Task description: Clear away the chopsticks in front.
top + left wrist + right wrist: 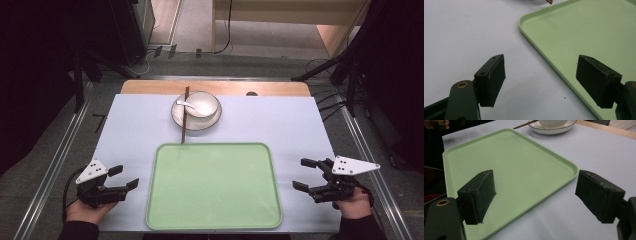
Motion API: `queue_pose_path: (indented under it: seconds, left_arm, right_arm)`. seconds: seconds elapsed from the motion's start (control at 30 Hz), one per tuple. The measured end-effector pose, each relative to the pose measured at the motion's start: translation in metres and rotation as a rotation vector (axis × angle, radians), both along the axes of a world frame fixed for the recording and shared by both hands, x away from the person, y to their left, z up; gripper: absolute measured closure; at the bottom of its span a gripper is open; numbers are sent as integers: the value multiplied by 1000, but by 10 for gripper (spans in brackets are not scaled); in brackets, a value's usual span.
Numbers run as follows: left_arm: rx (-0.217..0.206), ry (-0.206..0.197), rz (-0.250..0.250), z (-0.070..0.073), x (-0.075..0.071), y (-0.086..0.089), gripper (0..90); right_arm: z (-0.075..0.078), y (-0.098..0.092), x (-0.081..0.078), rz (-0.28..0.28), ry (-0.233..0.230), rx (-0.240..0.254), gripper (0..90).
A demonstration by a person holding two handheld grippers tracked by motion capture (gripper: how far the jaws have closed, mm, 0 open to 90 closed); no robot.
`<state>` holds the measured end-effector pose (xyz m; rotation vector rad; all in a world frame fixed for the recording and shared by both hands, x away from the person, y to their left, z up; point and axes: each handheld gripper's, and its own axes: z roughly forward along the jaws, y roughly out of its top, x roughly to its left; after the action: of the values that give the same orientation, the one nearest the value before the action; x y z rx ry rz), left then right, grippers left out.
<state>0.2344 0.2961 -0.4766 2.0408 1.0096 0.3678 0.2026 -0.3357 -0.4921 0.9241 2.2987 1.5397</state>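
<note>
No writing, label, brand, number or sign can be read anywhere in these pictures.
</note>
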Motion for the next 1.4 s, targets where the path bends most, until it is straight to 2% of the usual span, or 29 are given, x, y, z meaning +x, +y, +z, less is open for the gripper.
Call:
queue_pose_path:
  seconds: [0.47, 0.57, 0.7, 0.93, 1.07, 1.27, 1.4]
  left_arm:
    - [-17, 0, -3, 1, 2, 2, 247]
    - [-29, 12, -2, 1, 3, 3, 249]
    - [-51, 8, -4, 1, 3, 3, 272]
    - [-63, 13, -7, 1, 3, 3, 318]
    - [-98, 11, -14, 1, 4, 4, 322]
    - [-124, 29, -9, 2, 4, 4, 378]
    - [-150, 65, 9, 2, 6, 4, 384]
  right_arm:
    - [0, 0, -1, -3, 0, 4, 167]
    - [0, 0, -1, -4, 0, 4, 167]
    - [0, 0, -2, -2, -3, 3, 167]
    - [0, 0, -3, -1, 2, -2, 167]
    - [0, 0, -3, 0, 4, -2, 167]
    - [0, -1, -3, -2, 1, -3, 167]
    - [0, 0, -3, 0, 3, -4, 167]
